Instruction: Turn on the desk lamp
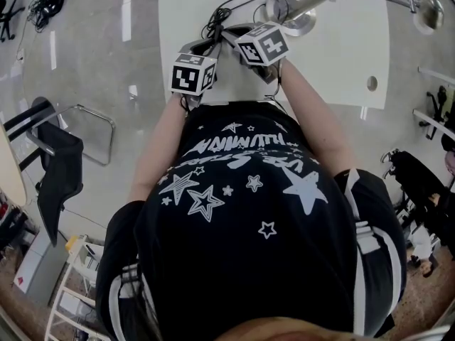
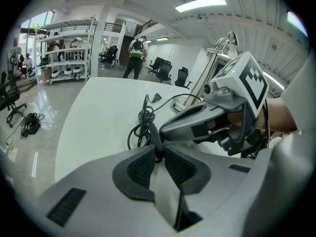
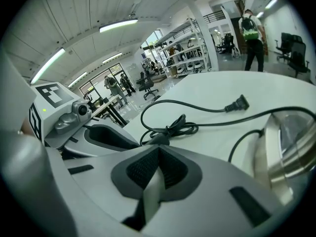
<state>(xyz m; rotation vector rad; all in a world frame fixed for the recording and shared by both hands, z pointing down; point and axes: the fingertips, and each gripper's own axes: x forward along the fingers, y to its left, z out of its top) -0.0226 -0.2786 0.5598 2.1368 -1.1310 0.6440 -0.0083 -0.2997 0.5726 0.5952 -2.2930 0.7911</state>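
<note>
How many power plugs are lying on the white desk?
1. The plug lies loose near the desk's far edge, in no socket, at the end of the black cord. Others may be hidden from these views.

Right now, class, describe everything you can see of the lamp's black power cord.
The power cord is thin and black. It lies on the white table, bundled in loose loops near the lamp base, its plug free. The left hand-held gripper pinches a thicker section, perhaps an inline switch; the right hand-held gripper, shut, sits beside it.
</note>
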